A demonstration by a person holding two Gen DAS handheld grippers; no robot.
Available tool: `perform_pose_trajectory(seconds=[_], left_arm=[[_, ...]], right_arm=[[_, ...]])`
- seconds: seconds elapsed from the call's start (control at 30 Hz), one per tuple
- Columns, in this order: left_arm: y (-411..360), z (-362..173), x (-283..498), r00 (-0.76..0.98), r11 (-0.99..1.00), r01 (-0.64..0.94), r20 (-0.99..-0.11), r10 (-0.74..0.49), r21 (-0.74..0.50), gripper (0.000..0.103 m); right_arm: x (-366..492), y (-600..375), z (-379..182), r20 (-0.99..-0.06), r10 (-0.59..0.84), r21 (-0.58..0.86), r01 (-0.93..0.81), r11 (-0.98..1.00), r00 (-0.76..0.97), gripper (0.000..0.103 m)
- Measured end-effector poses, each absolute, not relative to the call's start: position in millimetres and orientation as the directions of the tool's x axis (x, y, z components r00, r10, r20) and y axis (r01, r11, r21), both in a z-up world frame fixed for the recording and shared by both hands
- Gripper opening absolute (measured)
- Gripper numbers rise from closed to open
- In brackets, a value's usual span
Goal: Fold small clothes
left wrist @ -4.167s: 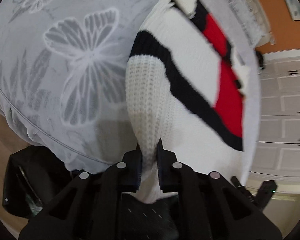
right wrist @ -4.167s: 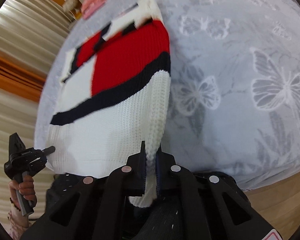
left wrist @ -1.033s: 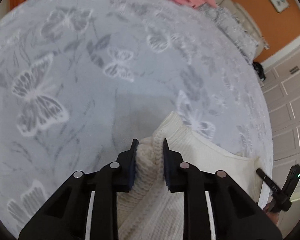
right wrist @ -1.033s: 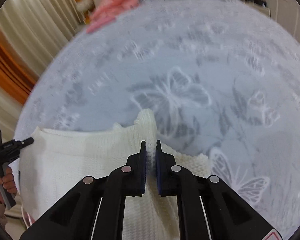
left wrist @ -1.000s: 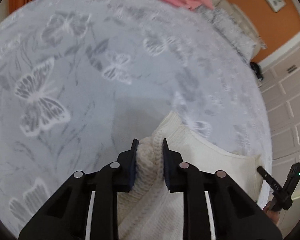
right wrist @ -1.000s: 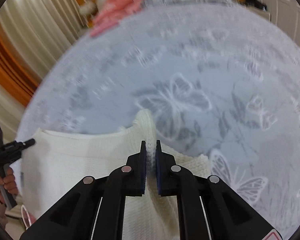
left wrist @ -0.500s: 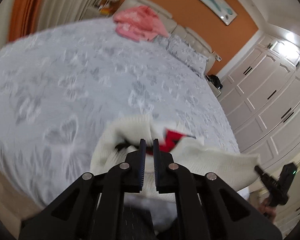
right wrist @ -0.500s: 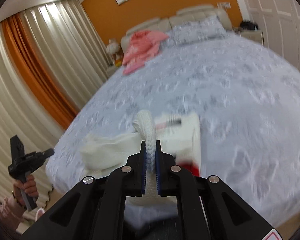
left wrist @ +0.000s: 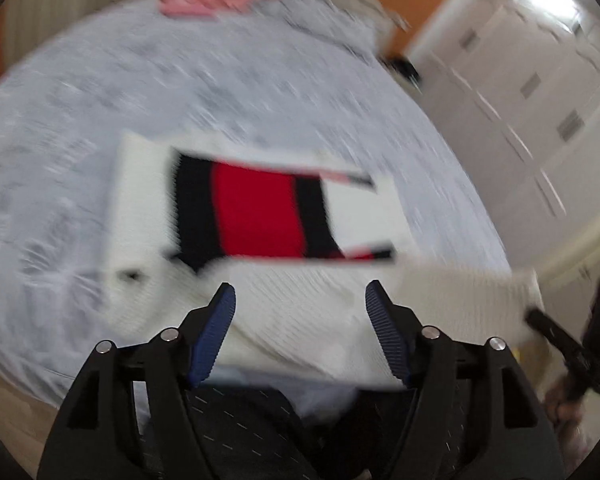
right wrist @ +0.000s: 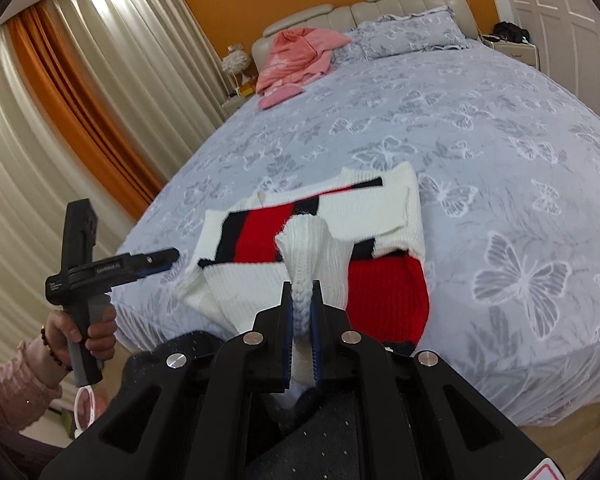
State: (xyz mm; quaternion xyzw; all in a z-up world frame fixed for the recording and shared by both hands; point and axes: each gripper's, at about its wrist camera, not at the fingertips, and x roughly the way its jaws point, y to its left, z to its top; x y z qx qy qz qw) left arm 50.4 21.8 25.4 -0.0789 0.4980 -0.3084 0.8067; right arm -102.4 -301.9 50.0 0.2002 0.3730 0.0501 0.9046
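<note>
A white knit sweater [right wrist: 384, 292] with red and black bands lies partly folded near the foot of the bed [right wrist: 500, 128]. My right gripper [right wrist: 301, 285] is shut on a bunched white fold of it, lifted a little off the cover. In the blurred left wrist view my left gripper [left wrist: 300, 294] has its jaws opening, with nothing pinched between them. The sweater [left wrist: 260, 216] lies on the bed beyond its fingertips. My left gripper [right wrist: 162, 259] also shows at the left of the right wrist view, held clear of the sweater's left edge.
The bed has a grey-blue butterfly cover. Pink clothes [right wrist: 300, 56] are heaped by the pillows [right wrist: 408, 32] at the headboard. Curtains [right wrist: 80, 100] hang to the left and white wardrobe doors [left wrist: 540, 100] stand to the right. A hand and pink sleeve [right wrist: 16, 380] hold the left gripper.
My left gripper let go of the sweater's white edge and its jaws spread. Both hands drew back and up. The sweater flipped to show its red and black bands; the right grip stays.
</note>
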Motion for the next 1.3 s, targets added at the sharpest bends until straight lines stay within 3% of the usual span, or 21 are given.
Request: perform_pose_trajectory(seconds=[0.17,0.3,0.37,0.4,0.43,0.5,0.67,0.73,0.77,0.83,0.97,1.0,1.1,1.17,1.23,1.3], left_arm=[[7.9,-22.1,44.9,0.148,0.787,0.216,-0.778,-0.611,-0.577,0.068],[-9.7,-52.9,47.1,0.08,0.787,0.064,-0.783,-0.617,-0.614,0.065],[-15.6,-67.2,50.5,0.053,0.773,-0.006,-0.772,-0.633,-0.634,0.045],[-15.6,-73.9,51.8,0.039,0.758,-0.051,-0.76,-0.649,-0.65,0.009],[-13.5,-76.8,51.7,0.033,0.734,-0.087,-0.738,-0.674,-0.674,0.0],[-4.6,-66.1,48.2,0.08,0.703,-0.102,-0.711,-0.699,-0.703,0.0],[34.8,1.1,23.5,0.231,0.685,0.03,-0.662,-0.713,-0.728,0.0],[49.2,12.7,15.8,0.254,0.714,0.039,-0.684,-0.683,-0.699,0.0],[54.6,12.4,12.6,0.257,0.736,0.031,-0.707,-0.659,-0.676,0.001],[53.3,-0.7,13.8,0.203,0.742,-0.001,-0.727,-0.656,-0.67,0.028],[32.6,-30.9,22.3,0.137,0.718,-0.09,-0.722,-0.678,-0.691,0.065],[24.3,-41.0,25.6,0.117,0.732,-0.105,-0.739,-0.663,-0.674,0.07],[5.0,-65.5,32.9,0.076,0.751,-0.17,-0.768,-0.635,-0.638,0.07],[-4.3,-76.0,35.9,0.061,0.745,-0.197,-0.767,-0.639,-0.637,0.059],[-9.7,-80.3,36.9,0.044,0.717,-0.203,-0.738,-0.674,-0.667,0.0],[-7.8,-75.2,35.6,0.046,0.685,-0.222,-0.709,-0.704,-0.694,0.002]], right_arm=[[-108.8,-302.6,39.2,-0.669,0.242,0.413,0.081,0.907,0.702,0.007],[-109.9,-305.5,34.1,-0.679,0.24,0.419,0.098,0.902,0.694,0.007],[-111.1,-307.3,33.7,-0.678,0.235,0.422,0.107,0.9,0.696,0.007],[-110.9,-308.0,33.6,-0.678,0.233,0.422,0.109,0.9,0.697,0.007],[-111.0,-308.6,33.8,-0.678,0.231,0.422,0.111,0.9,0.698,0.007],[-111.8,-310.1,33.9,-0.675,0.228,0.423,0.116,0.899,0.702,0.007],[-117.1,-313.6,32.1,-0.672,0.224,0.421,0.116,0.899,0.706,0.007],[-118.5,-315.4,28.5,-0.677,0.222,0.422,0.124,0.898,0.701,0.007],[-119.2,-317.1,25.7,-0.679,0.223,0.426,0.129,0.895,0.699,0.007],[-119.8,-318.3,23.5,-0.678,0.226,0.435,0.134,0.89,0.7,0.007],[-123.4,-314.7,26.5,-0.67,0.22,0.436,0.135,0.89,0.709,0.007],[-124.3,-313.1,27.4,-0.67,0.217,0.43,0.133,0.893,0.71,0.007],[-125.7,-308.2,28.9,-0.672,0.21,0.415,0.127,0.901,0.71,0.007],[-126.1,-307.0,28.6,-0.674,0.208,0.412,0.128,0.902,0.709,0.007],[-126.0,-307.1,28.6,-0.678,0.202,0.407,0.133,0.904,0.706,0.007],[-126.1,-309.4,28.9,-0.681,0.195,0.405,0.141,0.904,0.706,0.007]])
